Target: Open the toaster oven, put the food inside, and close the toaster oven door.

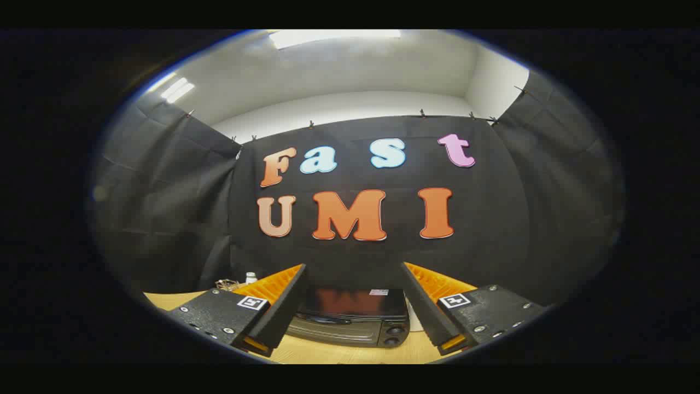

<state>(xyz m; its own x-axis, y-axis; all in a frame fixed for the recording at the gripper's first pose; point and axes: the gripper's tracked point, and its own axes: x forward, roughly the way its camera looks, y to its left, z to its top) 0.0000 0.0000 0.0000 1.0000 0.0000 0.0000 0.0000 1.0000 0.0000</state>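
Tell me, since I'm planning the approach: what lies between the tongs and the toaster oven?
Nothing. In the gripper view, bare wooden tabletop runs from the open tongs to the closed toaster oven ahead.

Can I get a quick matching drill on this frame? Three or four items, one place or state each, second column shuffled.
Items:
1. toaster oven
2. gripper
3. white bottle
4. wooden table

Place or state:
A. carries the oven
B. jaws spread wide, holding nothing
C. door closed, seen between the jaws, beyond them
D. stands far back on the table, beside the left jaw

Pairs: 1-C, 2-B, 3-D, 4-A
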